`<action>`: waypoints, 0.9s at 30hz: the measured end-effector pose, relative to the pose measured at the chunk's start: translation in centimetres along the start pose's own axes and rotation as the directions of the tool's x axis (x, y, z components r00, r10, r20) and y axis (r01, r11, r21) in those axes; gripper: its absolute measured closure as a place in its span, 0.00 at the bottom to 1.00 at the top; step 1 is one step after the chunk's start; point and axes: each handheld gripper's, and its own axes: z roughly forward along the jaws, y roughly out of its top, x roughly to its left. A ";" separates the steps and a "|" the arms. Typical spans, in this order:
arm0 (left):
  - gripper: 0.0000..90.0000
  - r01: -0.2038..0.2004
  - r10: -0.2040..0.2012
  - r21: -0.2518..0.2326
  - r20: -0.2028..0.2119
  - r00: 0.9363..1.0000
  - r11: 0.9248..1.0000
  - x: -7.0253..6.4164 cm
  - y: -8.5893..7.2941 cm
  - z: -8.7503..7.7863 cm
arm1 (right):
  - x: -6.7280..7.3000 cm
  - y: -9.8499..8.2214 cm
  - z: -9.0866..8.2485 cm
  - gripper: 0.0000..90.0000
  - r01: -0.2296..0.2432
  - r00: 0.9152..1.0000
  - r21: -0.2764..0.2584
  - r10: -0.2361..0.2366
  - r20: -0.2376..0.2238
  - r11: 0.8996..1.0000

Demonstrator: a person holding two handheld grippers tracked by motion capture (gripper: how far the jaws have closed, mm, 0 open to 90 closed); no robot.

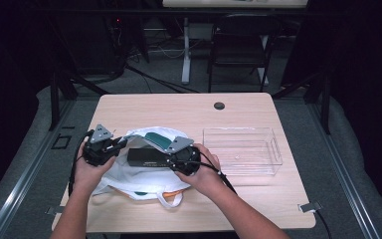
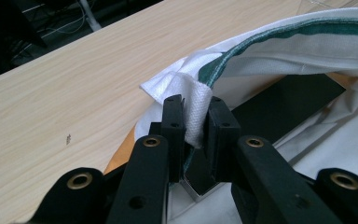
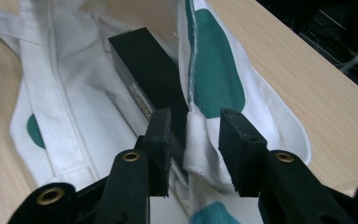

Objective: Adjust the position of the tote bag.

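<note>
Two tongs work the soft white bag point(image 1: 139, 181): left gripper point(image 2: 196, 126) pinches its hem tight, right gripper point(image 3: 193, 149) stands half-open around loose cloth. Inside the bag, the black box point(image 3: 149, 79) looks stiff; floppy fabric is best gripped at the hem.

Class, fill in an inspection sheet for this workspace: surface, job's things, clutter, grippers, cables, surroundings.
Surface: light wooden table with a dark round grommet.
Job's things: white bag with green patches, its mouth held open; long black box lying in the opening.
Clutter: clear plastic tray, empty, right of the bag.
Grippers: left gripper pinches a white strap; right gripper stands open around the bag's edge.
Cables: one trails from each gripper.
Surroundings: dark room, folding chair behind the table.
</note>
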 end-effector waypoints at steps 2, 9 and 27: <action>0.89 -0.003 0.003 0.002 0.005 1.000 1.000 0.2 0.1 0.0 | -0.1 0.1 0.2 0.76 -0.005 1.000 0.008 0.005 0.009 1.000; 0.89 0.007 -0.007 -0.006 0.016 1.000 1.000 0.6 0.4 0.3 | -0.7 0.8 0.2 0.90 -0.005 1.000 0.039 0.004 0.026 0.999; 0.90 -0.011 0.011 0.018 0.007 1.000 1.000 0.4 0.9 2.0 | -3.2 2.1 1.2 0.91 -0.094 0.985 0.078 0.081 0.150 0.993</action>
